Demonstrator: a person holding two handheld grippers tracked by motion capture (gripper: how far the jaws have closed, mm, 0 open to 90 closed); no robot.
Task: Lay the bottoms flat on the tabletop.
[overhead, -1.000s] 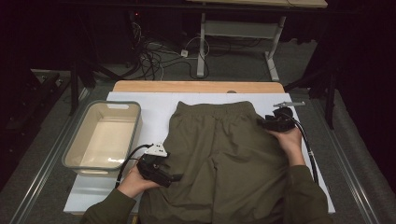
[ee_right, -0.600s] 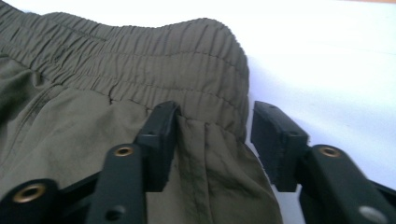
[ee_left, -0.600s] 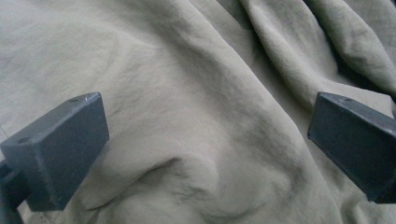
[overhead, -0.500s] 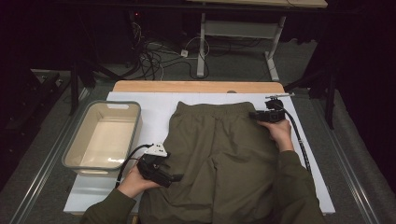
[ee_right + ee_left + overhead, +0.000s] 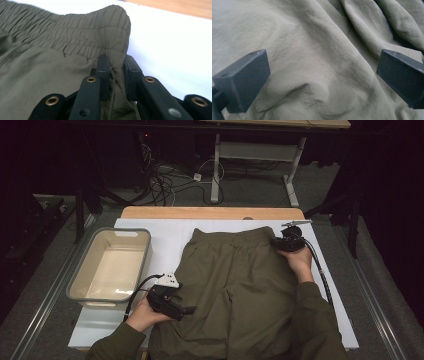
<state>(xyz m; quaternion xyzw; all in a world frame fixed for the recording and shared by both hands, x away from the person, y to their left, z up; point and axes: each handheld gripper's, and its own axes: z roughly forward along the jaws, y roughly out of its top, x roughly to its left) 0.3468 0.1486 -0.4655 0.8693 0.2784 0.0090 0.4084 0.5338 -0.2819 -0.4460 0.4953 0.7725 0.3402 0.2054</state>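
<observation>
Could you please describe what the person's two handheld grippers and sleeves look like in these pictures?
Both are black. The left gripper carries a pale grey three-cornered plate and trails a black cable; its jaws are blocky, dark and matte. The right gripper has slim black jaws on linkages with brass-coloured rivets, a grey top plate and a long black cable. The sleeves are olive green.

Olive-green long sleeves cover both of the person's forearms. The left gripper (image 5: pixel 186 310) is a chunky matte-black body topped by a pale grey three-cornered plate, trailing a black cable; its jaws end in blocky dark slate pads (image 5: pixel 243 80). The right gripper (image 5: pixel 116 72) shows black linkage arms studded with brass-coloured rivets and a thick black cable.
</observation>
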